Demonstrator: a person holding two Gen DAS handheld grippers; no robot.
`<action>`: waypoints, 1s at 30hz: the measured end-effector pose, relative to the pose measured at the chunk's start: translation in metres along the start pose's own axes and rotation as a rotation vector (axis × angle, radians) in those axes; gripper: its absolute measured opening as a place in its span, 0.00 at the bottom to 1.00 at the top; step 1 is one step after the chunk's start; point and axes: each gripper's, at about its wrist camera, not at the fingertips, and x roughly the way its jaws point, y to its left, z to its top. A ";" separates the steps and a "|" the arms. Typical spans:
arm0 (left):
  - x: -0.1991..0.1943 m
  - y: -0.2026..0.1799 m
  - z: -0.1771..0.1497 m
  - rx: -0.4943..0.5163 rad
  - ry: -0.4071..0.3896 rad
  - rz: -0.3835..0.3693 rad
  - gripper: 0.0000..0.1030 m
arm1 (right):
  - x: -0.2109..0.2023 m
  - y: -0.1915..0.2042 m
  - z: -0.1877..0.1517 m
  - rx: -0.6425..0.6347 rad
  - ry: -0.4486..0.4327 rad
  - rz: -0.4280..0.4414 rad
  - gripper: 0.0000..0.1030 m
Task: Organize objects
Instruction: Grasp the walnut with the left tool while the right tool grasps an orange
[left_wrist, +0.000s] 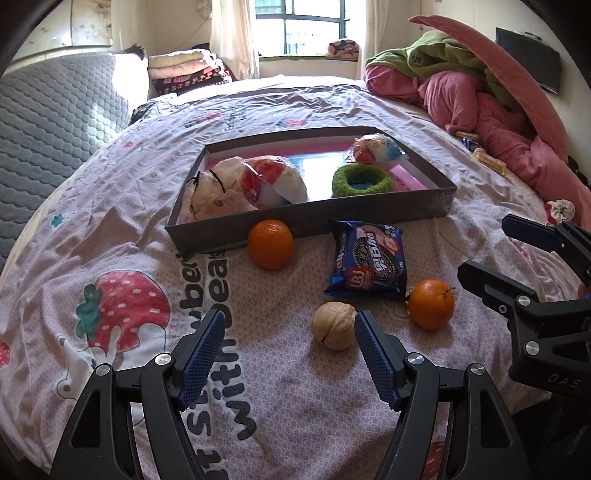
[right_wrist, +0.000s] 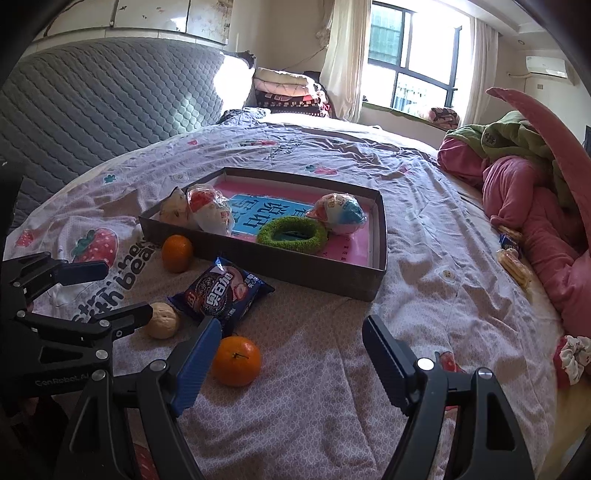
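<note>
A shallow grey box (left_wrist: 306, 219) (right_wrist: 295, 266) lies on the bed with wrapped buns (left_wrist: 275, 182), a drawstring pouch (left_wrist: 210, 192) and a green ring (left_wrist: 361, 181) (right_wrist: 291, 234) inside. In front of it lie two oranges (left_wrist: 270, 244) (left_wrist: 431, 303), a blue cookie packet (left_wrist: 367, 258) (right_wrist: 225, 291) and a walnut (left_wrist: 334, 325) (right_wrist: 162, 320). My left gripper (left_wrist: 290, 317) (right_wrist: 127, 291) is open over the sheet, its right fingertip beside the walnut. My right gripper (right_wrist: 291, 323) (left_wrist: 484, 247) is open too, with the nearer orange (right_wrist: 236, 360) just inside its left finger.
A heap of pink and green bedding (right_wrist: 524, 192) fills the right side. Small snack packets (right_wrist: 513, 266) and a scrunchie (right_wrist: 570, 356) lie near it. A grey quilted headboard (right_wrist: 92, 107) stands on the left, with folded blankets (right_wrist: 288, 90) at the far end.
</note>
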 end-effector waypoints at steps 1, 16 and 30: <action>0.000 -0.001 -0.001 0.005 0.002 -0.005 0.72 | 0.000 0.000 -0.001 -0.002 0.003 0.001 0.76; 0.009 0.000 -0.002 -0.019 0.041 -0.046 0.72 | 0.011 0.006 -0.022 -0.081 0.066 -0.002 0.76; 0.021 -0.005 -0.001 -0.018 0.062 -0.043 0.72 | 0.025 0.019 -0.029 -0.100 0.103 0.027 0.76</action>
